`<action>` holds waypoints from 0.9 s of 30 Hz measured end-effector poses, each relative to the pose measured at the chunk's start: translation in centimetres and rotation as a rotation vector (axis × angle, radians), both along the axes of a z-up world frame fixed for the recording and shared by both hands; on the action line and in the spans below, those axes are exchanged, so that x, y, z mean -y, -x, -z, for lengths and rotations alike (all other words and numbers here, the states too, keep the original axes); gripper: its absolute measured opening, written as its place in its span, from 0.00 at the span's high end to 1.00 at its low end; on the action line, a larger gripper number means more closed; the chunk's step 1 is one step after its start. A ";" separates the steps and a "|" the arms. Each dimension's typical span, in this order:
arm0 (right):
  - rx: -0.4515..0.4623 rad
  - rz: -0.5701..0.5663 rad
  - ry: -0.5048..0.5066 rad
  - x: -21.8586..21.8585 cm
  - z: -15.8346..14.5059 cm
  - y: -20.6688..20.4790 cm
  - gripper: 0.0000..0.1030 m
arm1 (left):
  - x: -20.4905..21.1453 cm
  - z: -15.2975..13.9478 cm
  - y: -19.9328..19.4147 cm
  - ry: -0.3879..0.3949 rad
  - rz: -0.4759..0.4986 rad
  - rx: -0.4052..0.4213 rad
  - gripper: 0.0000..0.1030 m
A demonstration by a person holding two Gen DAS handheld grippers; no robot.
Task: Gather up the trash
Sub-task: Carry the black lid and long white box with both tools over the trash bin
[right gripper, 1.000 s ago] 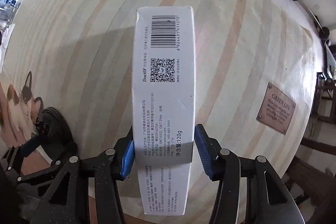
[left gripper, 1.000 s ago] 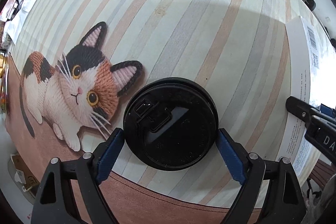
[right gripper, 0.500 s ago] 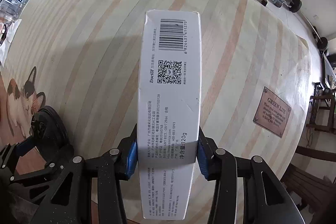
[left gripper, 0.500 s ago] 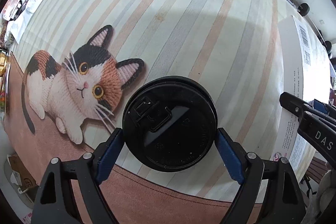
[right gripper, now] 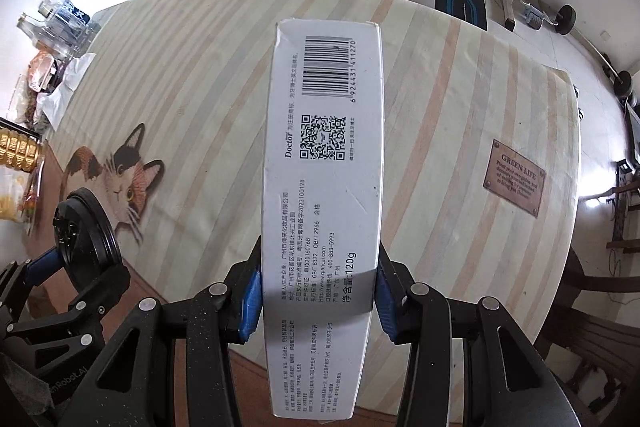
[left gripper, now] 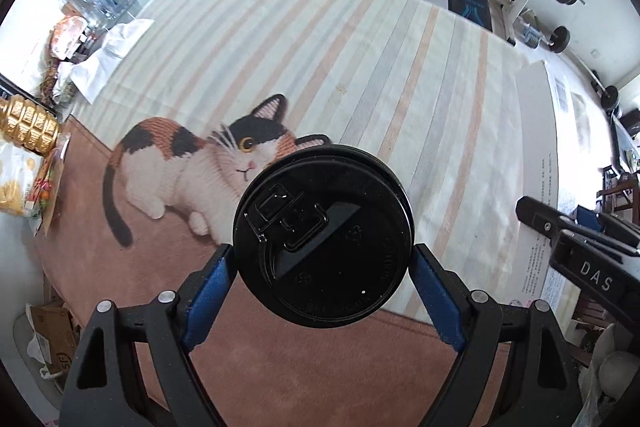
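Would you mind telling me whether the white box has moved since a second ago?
Yes. The white box has risen away from the striped tablecloth, held in the right gripper.

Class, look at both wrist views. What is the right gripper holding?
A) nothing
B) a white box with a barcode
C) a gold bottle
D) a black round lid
B: the right gripper has its blue pads pressed on both sides of the white box, whose barcode faces the camera; the black lid sits in the left gripper.
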State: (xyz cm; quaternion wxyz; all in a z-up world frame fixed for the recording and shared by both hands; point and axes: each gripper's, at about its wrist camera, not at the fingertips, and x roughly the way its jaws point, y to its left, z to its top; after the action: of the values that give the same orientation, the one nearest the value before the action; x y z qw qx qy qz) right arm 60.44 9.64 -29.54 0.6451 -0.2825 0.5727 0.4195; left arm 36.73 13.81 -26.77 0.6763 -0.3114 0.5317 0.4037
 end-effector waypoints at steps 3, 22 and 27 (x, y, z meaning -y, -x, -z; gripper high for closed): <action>-0.001 0.005 -0.041 1.5 -2.6 2.4 0.53 | 0.3 -1.3 2.0 -0.025 0.000 0.040 0.16; -0.157 0.017 -0.124 22.6 -6.2 32.1 0.53 | 19.0 -2.8 29.3 0.065 -0.033 0.222 0.16; -0.266 0.006 -0.049 27.7 -1.1 40.0 0.53 | 22.0 2.6 35.2 0.190 -0.072 0.199 0.16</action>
State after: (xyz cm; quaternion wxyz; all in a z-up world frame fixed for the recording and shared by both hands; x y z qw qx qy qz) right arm 20.47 -18.02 -28.48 0.5714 -0.2069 0.6437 0.4652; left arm 1.52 -8.21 -29.42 0.6782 -0.4314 0.4863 0.3427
